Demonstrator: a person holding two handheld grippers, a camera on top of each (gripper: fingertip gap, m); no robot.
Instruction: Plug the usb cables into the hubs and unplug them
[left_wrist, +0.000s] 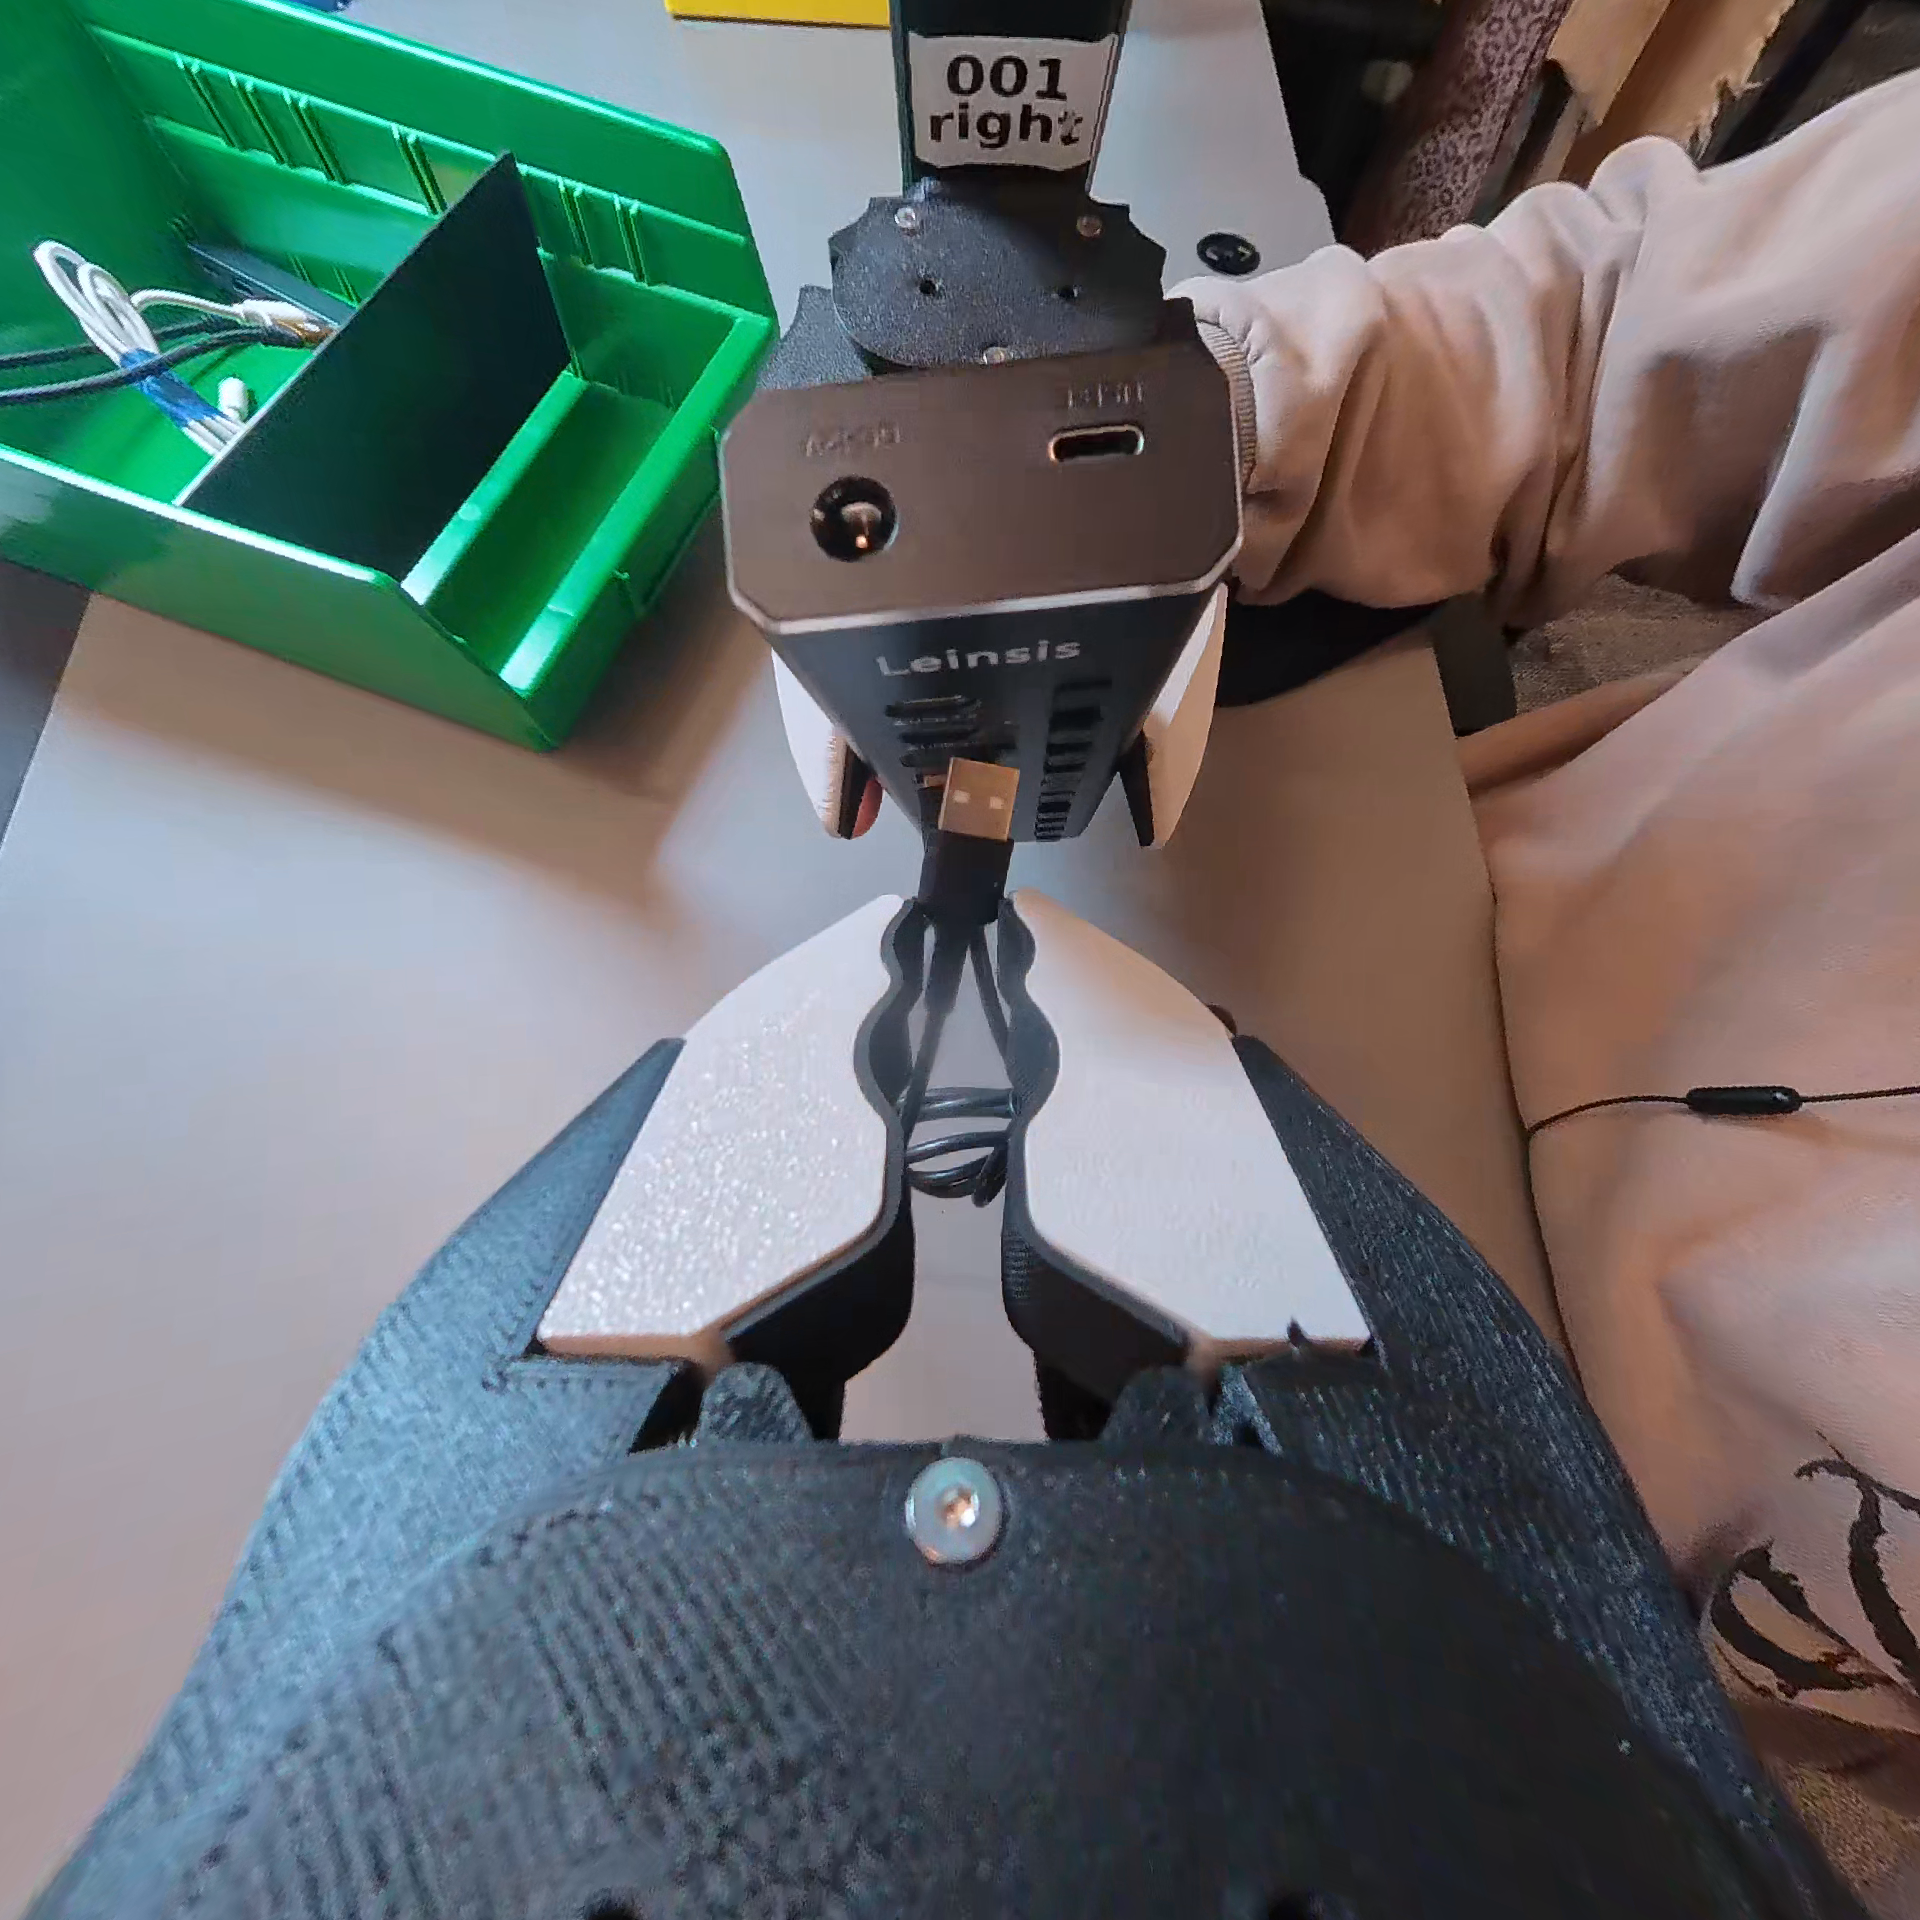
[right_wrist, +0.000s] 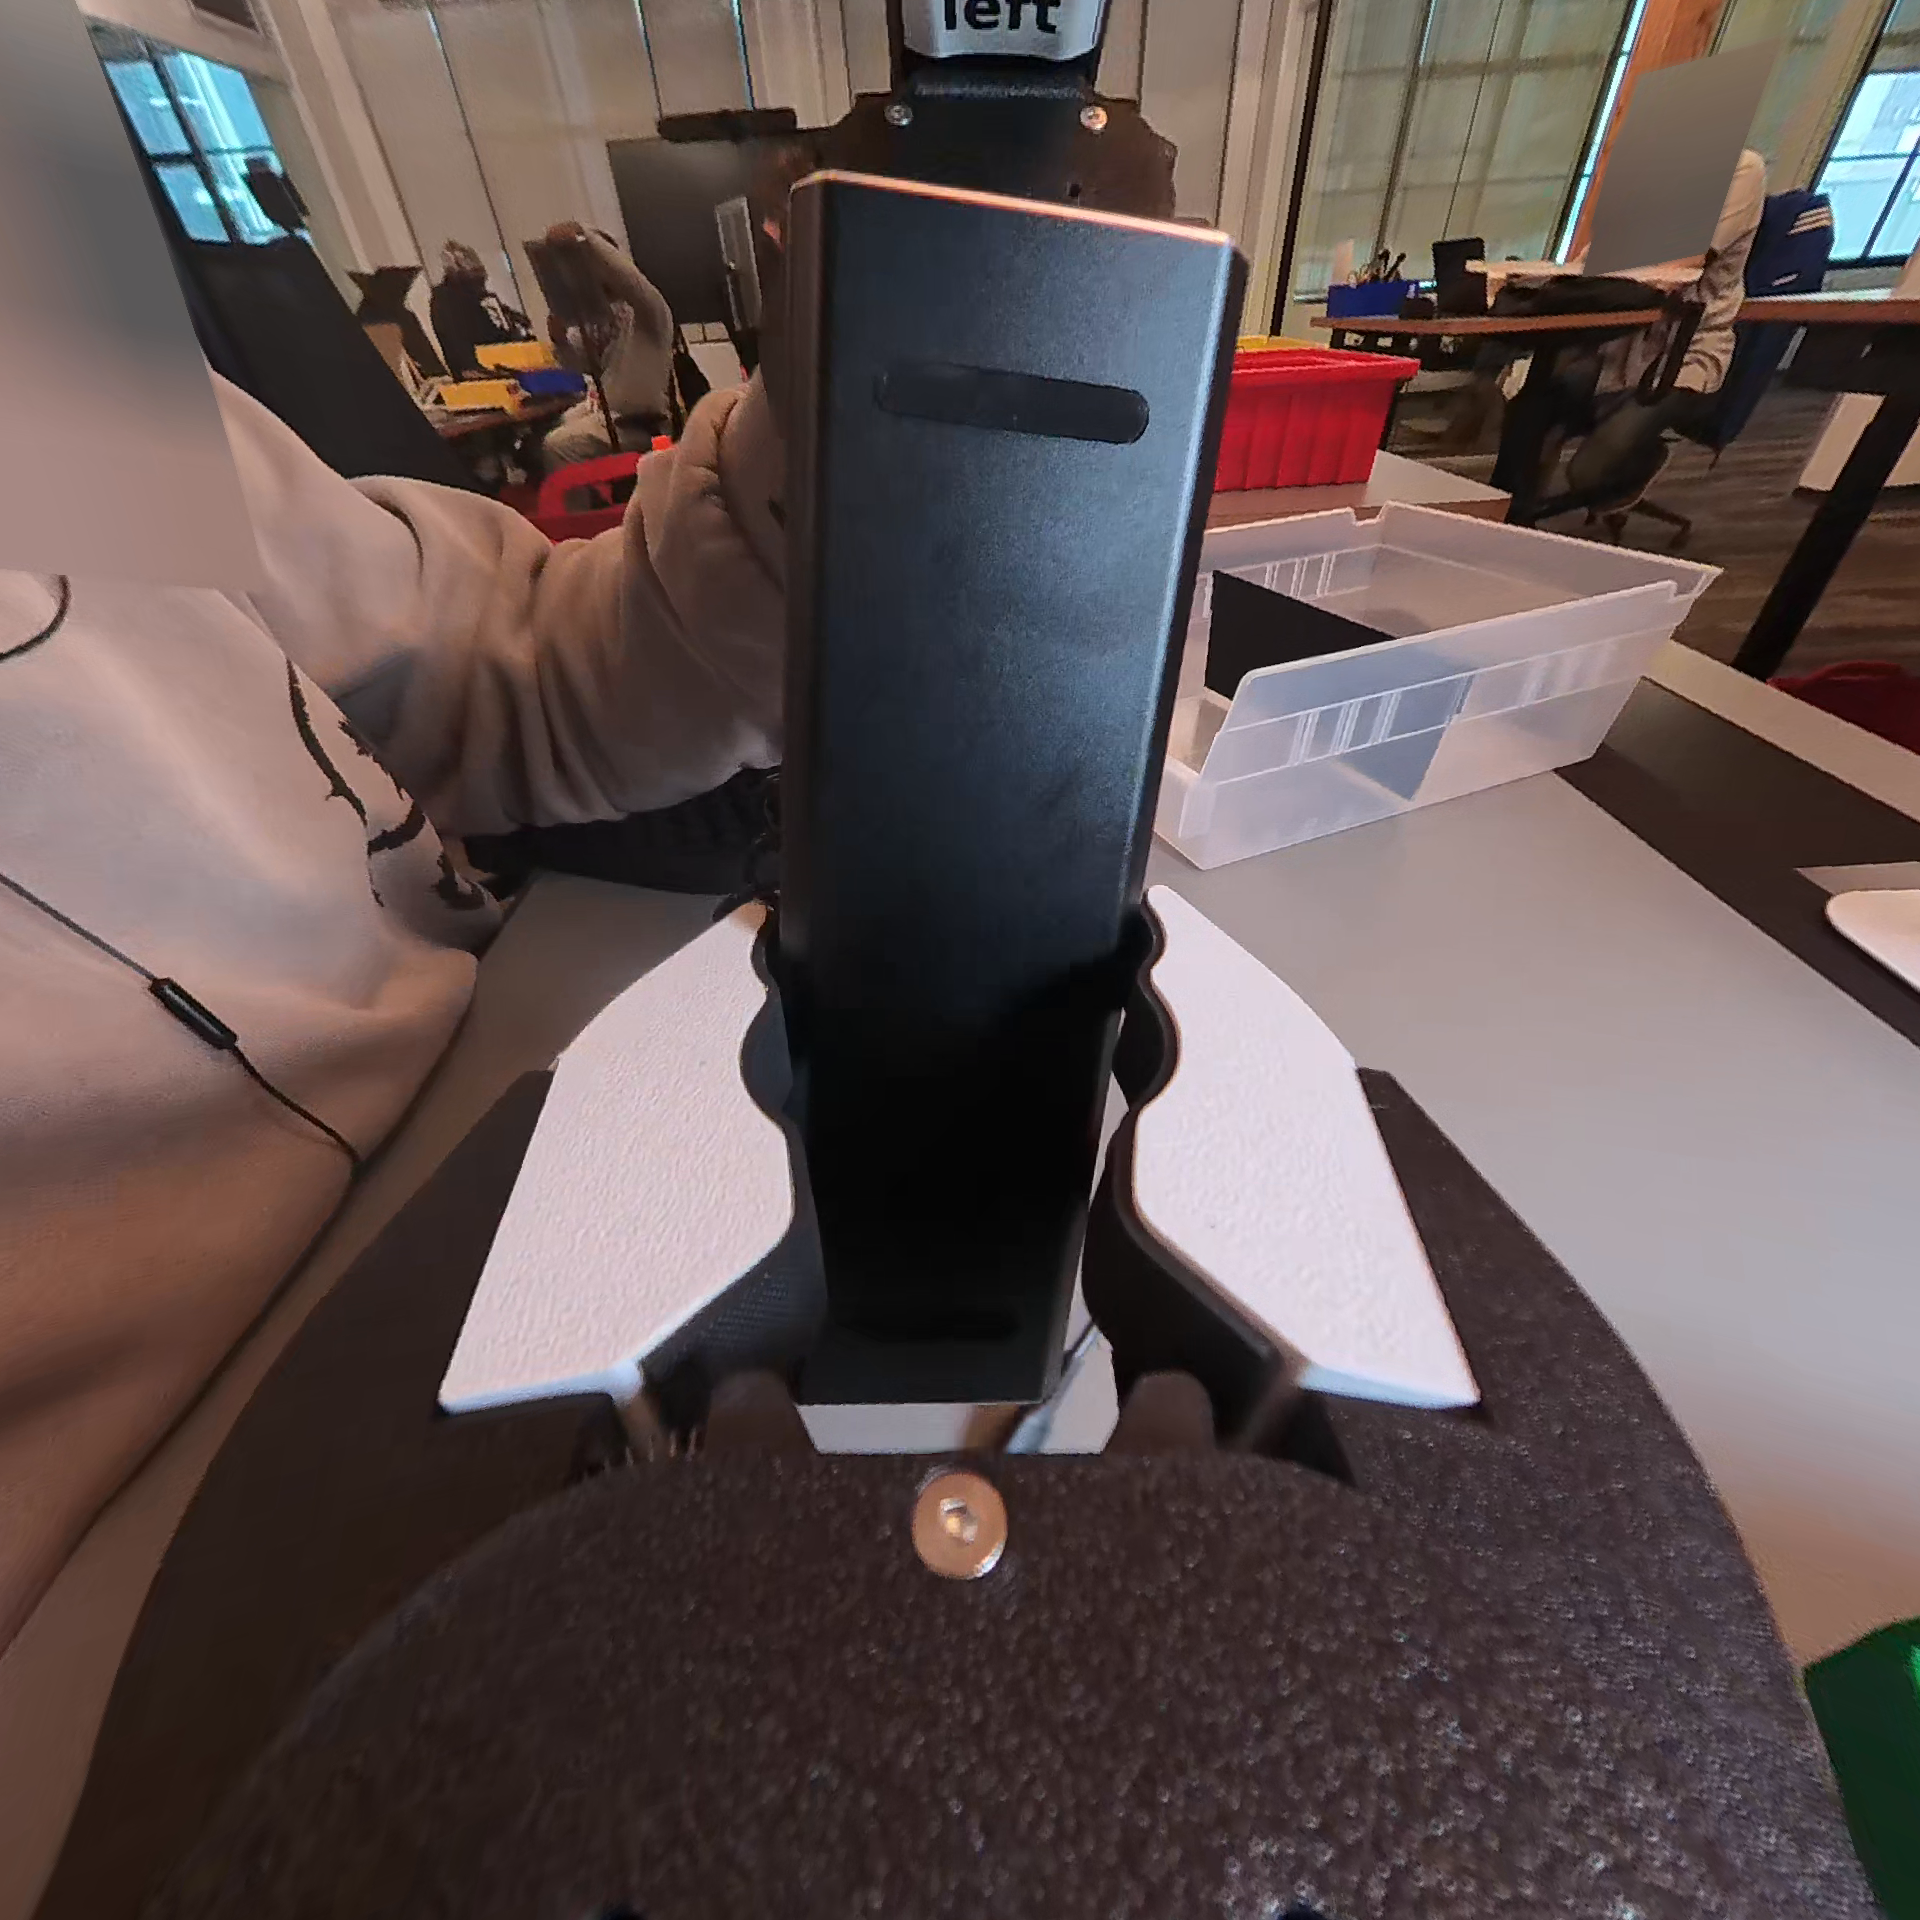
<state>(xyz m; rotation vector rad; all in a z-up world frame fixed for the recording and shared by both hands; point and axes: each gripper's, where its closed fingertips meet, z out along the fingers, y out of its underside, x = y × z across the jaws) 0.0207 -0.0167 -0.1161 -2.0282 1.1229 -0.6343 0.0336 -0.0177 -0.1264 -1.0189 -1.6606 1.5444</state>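
Left hand-held gripper (left_wrist: 958, 914) clenched on plug (left_wrist: 974, 805), metal tip at 12 o'clock touching hub (left_wrist: 982, 623) port face. Right hand-held gripper (right_wrist: 951, 935) grasping hub lengthwise, axes aligned.

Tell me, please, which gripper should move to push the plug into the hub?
Left, probably. The left gripper pinches the black USB cable, its plug at the hub ports. The right gripper only holds the hub.

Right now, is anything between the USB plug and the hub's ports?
Nothing visible. The left gripper holds the USB plug right at the hub, which the right gripper grips; whether it has entered a port is unclear.
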